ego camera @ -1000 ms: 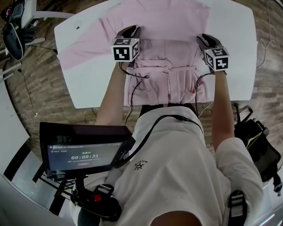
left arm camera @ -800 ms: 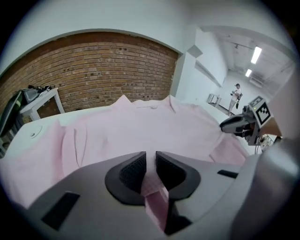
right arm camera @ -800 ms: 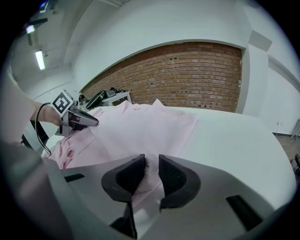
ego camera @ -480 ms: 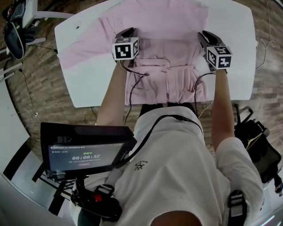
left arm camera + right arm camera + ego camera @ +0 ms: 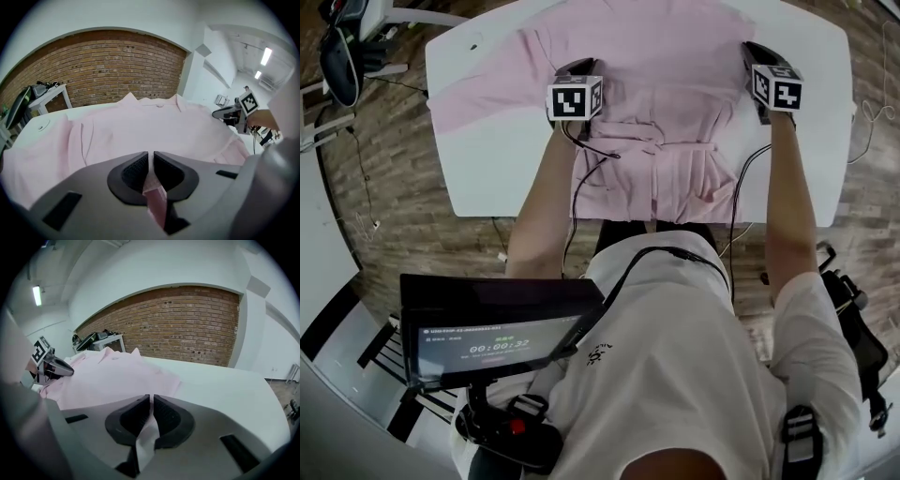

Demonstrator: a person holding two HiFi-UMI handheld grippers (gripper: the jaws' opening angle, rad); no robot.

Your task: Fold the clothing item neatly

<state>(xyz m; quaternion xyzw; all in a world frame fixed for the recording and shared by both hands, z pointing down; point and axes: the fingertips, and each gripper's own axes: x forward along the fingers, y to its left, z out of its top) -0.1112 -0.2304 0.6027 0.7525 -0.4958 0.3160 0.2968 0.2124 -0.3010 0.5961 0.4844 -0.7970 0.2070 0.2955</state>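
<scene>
Now, L tongs (image 5: 151, 161), R tongs (image 5: 151, 404) just clamped on pink shirt (image 5: 661, 80)

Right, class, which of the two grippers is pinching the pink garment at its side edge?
The right gripper: it grips the pink garment's edge beside bare white table. The left gripper pinches fabric further in, with a sleeve spread out beyond it.

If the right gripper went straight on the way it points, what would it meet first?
Probably the pink shirt on the table, near its edge. The right gripper, jaws just closed on a fold of it, points down there.
</scene>
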